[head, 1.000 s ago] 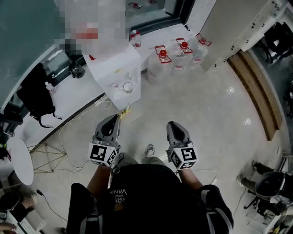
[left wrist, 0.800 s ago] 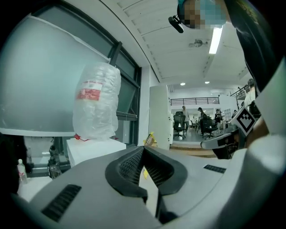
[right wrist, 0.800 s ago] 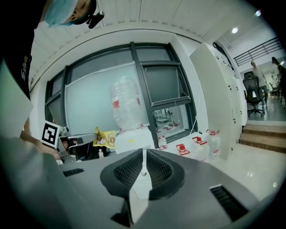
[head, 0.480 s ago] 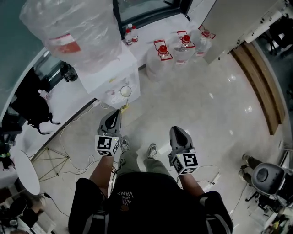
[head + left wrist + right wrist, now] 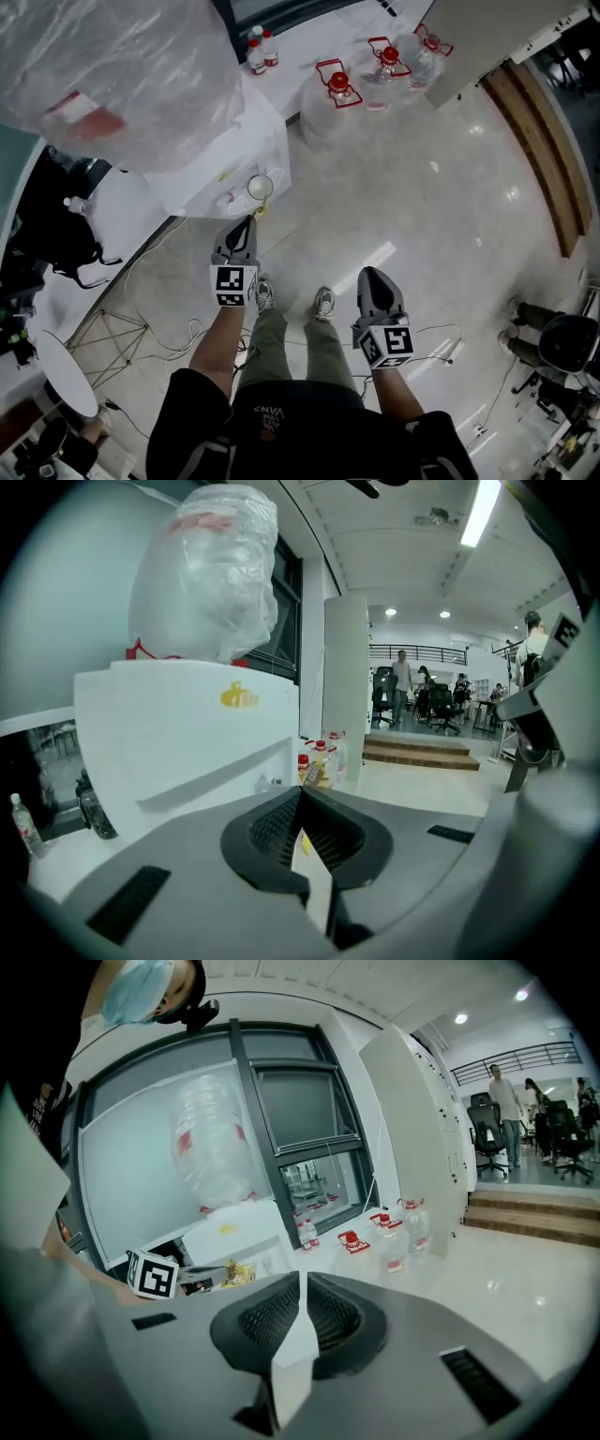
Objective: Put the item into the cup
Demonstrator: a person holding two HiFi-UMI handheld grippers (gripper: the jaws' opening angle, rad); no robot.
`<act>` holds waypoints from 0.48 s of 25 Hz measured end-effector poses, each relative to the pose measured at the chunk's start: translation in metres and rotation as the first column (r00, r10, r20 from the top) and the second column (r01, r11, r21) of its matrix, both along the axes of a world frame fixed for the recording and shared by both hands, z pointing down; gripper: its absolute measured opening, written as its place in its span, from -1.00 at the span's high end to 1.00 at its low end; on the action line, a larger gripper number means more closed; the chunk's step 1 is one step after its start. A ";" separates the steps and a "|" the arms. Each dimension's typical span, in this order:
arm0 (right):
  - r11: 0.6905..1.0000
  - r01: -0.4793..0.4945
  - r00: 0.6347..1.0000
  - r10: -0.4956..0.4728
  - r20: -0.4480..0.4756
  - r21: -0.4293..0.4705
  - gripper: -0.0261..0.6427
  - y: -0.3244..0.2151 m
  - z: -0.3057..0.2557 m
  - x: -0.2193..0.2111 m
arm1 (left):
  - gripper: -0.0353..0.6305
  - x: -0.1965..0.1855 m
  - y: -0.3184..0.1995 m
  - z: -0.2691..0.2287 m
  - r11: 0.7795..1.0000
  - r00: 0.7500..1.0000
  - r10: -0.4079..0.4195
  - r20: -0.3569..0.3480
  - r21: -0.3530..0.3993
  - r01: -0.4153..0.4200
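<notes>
A clear cup (image 5: 261, 186) stands on the ledge of a white water dispenser (image 5: 217, 155). My left gripper (image 5: 247, 222) points at it from just below and is shut on a small yellow packet (image 5: 257, 212), which sticks out past the fingertips. In the left gripper view the left gripper (image 5: 302, 795) faces the dispenser (image 5: 187, 733), with the packet (image 5: 312, 773) at its tip. My right gripper (image 5: 369, 273) hangs shut and empty over the floor, well right of the cup. The right gripper view shows the right gripper (image 5: 302, 1281), and also the packet (image 5: 239, 1272).
A large bottle wrapped in plastic (image 5: 103, 75) tops the dispenser. Big water jugs with red caps (image 5: 339, 94) stand on the floor behind it. Cables (image 5: 141, 281) trail over the floor at the left. The person's shoes (image 5: 323, 302) are below the grippers.
The person has stepped closer to the dispenser. My left gripper with the packet has moved forward, nearer the cup. The right gripper stays low and shut.
</notes>
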State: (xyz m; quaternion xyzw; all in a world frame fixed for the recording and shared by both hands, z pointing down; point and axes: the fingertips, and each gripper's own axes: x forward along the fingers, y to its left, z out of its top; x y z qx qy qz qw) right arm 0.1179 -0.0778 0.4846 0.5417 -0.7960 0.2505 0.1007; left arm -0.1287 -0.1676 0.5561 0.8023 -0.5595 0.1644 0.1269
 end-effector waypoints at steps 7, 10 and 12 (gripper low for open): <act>0.999 -0.024 0.999 0.025 0.023 -0.023 0.78 -0.012 0.035 -0.011 | 0.84 -0.008 -0.032 0.047 1.000 0.999 -0.020 0.041 -0.011 0.021; 0.999 -0.025 0.999 0.026 0.027 -0.031 0.78 -0.016 0.049 -0.011 | 0.84 -0.011 -0.043 0.062 0.999 0.998 -0.045 0.046 -0.018 0.046; 0.999 -0.028 0.999 0.029 0.033 -0.037 0.78 -0.017 0.058 -0.010 | 0.84 -0.011 -0.048 0.072 0.998 0.997 -0.049 0.053 -0.022 0.050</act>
